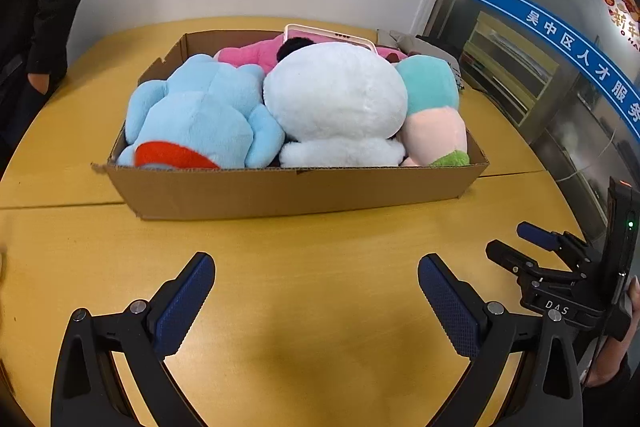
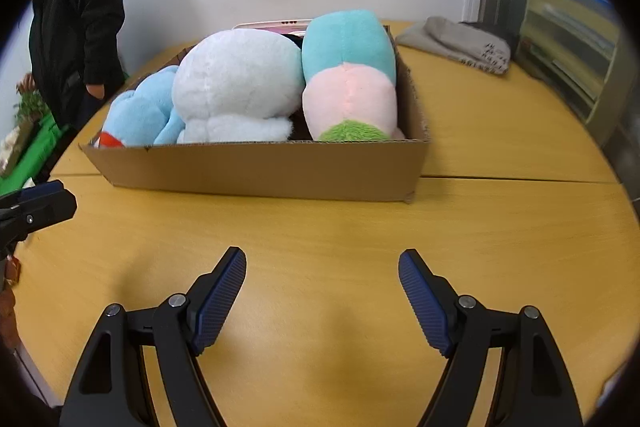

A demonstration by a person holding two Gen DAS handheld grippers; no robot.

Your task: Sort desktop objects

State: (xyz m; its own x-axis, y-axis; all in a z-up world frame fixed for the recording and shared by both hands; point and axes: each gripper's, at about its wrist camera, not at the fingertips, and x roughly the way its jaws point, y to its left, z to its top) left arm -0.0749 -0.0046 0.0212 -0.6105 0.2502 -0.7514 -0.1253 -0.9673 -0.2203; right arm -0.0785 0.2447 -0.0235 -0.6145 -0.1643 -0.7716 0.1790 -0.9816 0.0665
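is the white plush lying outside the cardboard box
No, the white plush sits inside the cardboard box, between two other toys.

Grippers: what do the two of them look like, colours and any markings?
Both the left gripper and right gripper have black angular frames with silver rivets and dark blue textured finger pads. The right gripper's body shows white "DAS" lettering and a small green light.

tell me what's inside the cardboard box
The cardboard box holds a light blue plush, a white plush, a teal and pink plush, a pink plush and a white-rimmed item behind them. Anything beneath the toys is hidden.
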